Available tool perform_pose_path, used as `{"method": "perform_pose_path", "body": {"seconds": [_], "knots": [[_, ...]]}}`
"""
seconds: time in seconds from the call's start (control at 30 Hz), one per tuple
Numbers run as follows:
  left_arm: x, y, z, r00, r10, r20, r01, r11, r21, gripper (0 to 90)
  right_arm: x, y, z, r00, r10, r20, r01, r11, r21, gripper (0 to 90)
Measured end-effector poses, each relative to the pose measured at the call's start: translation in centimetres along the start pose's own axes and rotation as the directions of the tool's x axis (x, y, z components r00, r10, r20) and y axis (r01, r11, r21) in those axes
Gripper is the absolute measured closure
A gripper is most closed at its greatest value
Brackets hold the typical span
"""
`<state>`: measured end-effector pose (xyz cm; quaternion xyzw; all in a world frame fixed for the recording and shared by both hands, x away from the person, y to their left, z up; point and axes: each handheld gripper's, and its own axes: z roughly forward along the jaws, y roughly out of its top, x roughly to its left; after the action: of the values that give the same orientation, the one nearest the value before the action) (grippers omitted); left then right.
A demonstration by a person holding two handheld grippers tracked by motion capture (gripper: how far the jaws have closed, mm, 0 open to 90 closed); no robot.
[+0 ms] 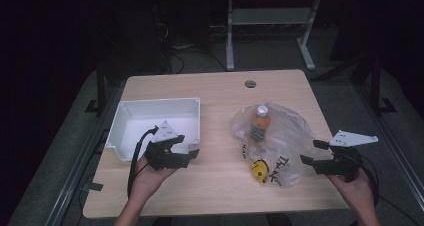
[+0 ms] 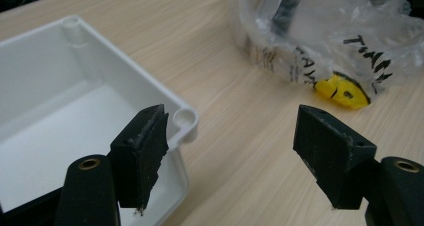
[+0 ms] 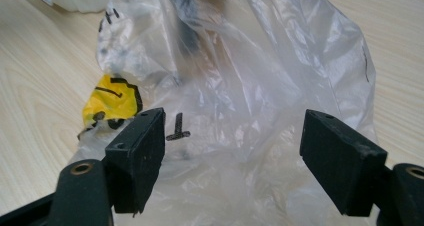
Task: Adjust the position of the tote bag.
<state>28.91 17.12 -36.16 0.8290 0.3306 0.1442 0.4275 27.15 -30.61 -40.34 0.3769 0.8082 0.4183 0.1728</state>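
The right gripper (image 1: 316,152), jaws spread, sits just beside the plastic bag (image 1: 280,141) (bottle (image 1: 259,121) inside); the left gripper (image 1: 182,146), jaws also spread, hovers farther from the bag.

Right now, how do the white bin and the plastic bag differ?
The white bin is rigid, opaque and square-cornered; the plastic bag is crumpled, see-through film with black lettering and a yellow smiley. The white bin looks empty; the plastic bag holds a bottle with a white cap. The white bin lies by the left hand-held gripper, the plastic bag by the right hand-held gripper. Both rest on the wooden table, untouched.
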Motion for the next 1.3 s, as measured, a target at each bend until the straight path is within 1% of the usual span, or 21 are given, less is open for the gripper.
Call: {"method": "perform_pose_path", "body": {"seconds": [0.07, 0.1, 0.17, 0.23, 0.27, 0.33, 0.37, 0.4, 0.53, 0.6, 0.63, 0.67, 0.73, 0.77, 0.9, 0.97, 1.07, 1.13, 1.17, 1.23, 1.3], "knots": [[-0.3, 0.9, 0.4, 0.9997, 0.020, 0.014, -0.020, 0.9998, 0.008, 28.9, 0.0, 0.0, 0.0, 1.0000, 0.000, -0.003, 0.000, 1.000, 0.000, 25.5], [-0.3, 0.9, 0.4, 0.9997, 0.020, 0.014, -0.020, 0.9998, 0.008, 28.9, 0.0, 0.0, 0.0, 1.0000, 0.000, -0.003, 0.000, 1.000, 0.000, 25.5], [-0.7, 1.7, 1.1, 0.9988, 0.029, 0.040, -0.030, 0.9993, 0.022, 28.9, 0.1, -0.1, -0.2, 1.0000, 0.005, 0.000, -0.005, 1.000, -0.002, 25.5], [-0.7, 1.9, 1.3, 0.9986, 0.024, 0.047, -0.025, 0.9994, 0.023, 28.9, 0.0, -0.2, -0.4, 1.0000, 0.005, 0.005, -0.005, 1.000, -0.006, 25.5], [-0.9, 2.2, 1.6, 0.9979, 0.027, 0.060, -0.028, 0.9993, 0.026, 28.9, 0.0, -0.2, -0.5, 0.9999, 0.010, 0.007, -0.010, 1.000, -0.005, 25.5], [-1.0, 2.6, 2.1, 0.9965, 0.041, 0.073, -0.044, 0.9983, 0.037, 28.9, -0.1, -0.3, -0.6, 0.9999, 0.011, 0.010, -0.011, 1.000, -0.006, 25.4], [-1.3, 3.0, 2.6, 0.9952, 0.050, 0.084, -0.054, 0.9975, 0.045, 28.8, -0.1, -0.4, -0.7, 0.9999, 0.009, 0.013, -0.009, 1.000, -0.006, 25.4], [-1.3, 3.3, 2.9, 0.9944, 0.061, 0.086, -0.065, 0.9965, 0.052, 28.8, -0.1, -0.4, -0.7, 0.9999, 0.007, 0.013, -0.007, 1.000, -0.007, 25.5], [-1.5, 3.9, 3.4, 0.9927, 0.067, 0.100, -0.073, 0.9961, 0.050, 28.9, -0.2, -0.3, -0.8, 0.9998, 0.009, 0.016, -0.009, 1.000, -0.004, 25.4], [-1.7, 4.7, 3.9, 0.9909, 0.073, 0.113, -0.079, 0.9955, 0.051, 29.0, -0.2, -0.3, -0.7, 0.9999, 0.010, 0.014, -0.010, 1.000, -0.005, 25.4], [-1.7, 4.7, 3.9, 0.9909, 0.073, 0.113, -0.079, 0.9955, 0.051, 29.0, -0.2, -0.3, -0.7, 0.9999, 0.009, 0.012, -0.009, 1.000, -0.007, 25.4], [-1.8, 5.2, 4.1, 0.9899, 0.086, 0.113, -0.092, 0.9943, 0.053, 29.1, -0.2, -0.3, -0.7, 0.9999, 0.009, 0.011, -0.009, 1.000, -0.007, 25.5], [-1.9, 5.5, 4.3, 0.9897, 0.087, 0.114, -0.093, 0.9942, 0.054, 29.2, -0.1, -0.2, -0.6, 0.9999, 0.008, 0.009, -0.008, 1.000, -0.002, 25.5], [-1.9, 6.0, 4.7, 0.9880, 0.089, 0.126, -0.096, 0.9941, 0.050, 29.4, -0.1, -0.2, -0.6, 0.9999, 0.005, 0.011, -0.005, 1.000, -0.002, 25.5], [-2.1, 6.8, 5.5, 0.9866, 0.086, 0.139, -0.094, 0.9940, 0.056, 29.7, -0.1, -0.2, -0.7, 0.9999, 0.001, 0.010, -0.001, 1.000, -0.003, 25.4], [-2.6, 7.6, 6.2, 0.9829, 0.106, 0.151, -0.117, 0.9907, 0.068, 29.9, -0.2, -0.2, -0.7, 0.9999, 0.002, 0.013, -0.002, 1.000, -0.002, 25.5], [-2.9, 8.0, 6.7, 0.9809, 0.112, 0.159, -0.124, 0.9899, 0.069, 30.4, -0.2, -0.2, -0.8, 0.9999, 0.001, 0.016, -0.001, 1.000, -0.004, 25.5], [-3.1, 8.5, 7.4, 0.9784, 0.125, 0.164, -0.140, 0.9866, 0.083, 30.8, -0.3, -0.2, -0.8, 0.9999, 0.003, 0.015, -0.003, 1.000, -0.010, 25.5], [-3.2, 8.7, 7.6, 0.9780, 0.129, 0.164, -0.145, 0.9854, 0.089, 30.8, -0.3, -0.2, -0.8, 0.9999, 0.002, 0.015, -0.002, 1.000, -0.009, 25.5], [-3.2, 8.8, 7.9, 0.9780, 0.128, 0.165, -0.143, 0.9862, 0.084, 31.3, -0.3, -0.3, -0.8, 0.9999, -0.002, 0.017, 0.002, 1.000, -0.005, 25.5], [-3.3, 9.2, 8.6, 0.9767, 0.134, 0.168, -0.152, 0.9837, 0.097, 31.8, -0.4, -0.3, -0.9, 0.9998, -0.001, 0.020, 0.001, 1.000, -0.005, 25.5]]}}
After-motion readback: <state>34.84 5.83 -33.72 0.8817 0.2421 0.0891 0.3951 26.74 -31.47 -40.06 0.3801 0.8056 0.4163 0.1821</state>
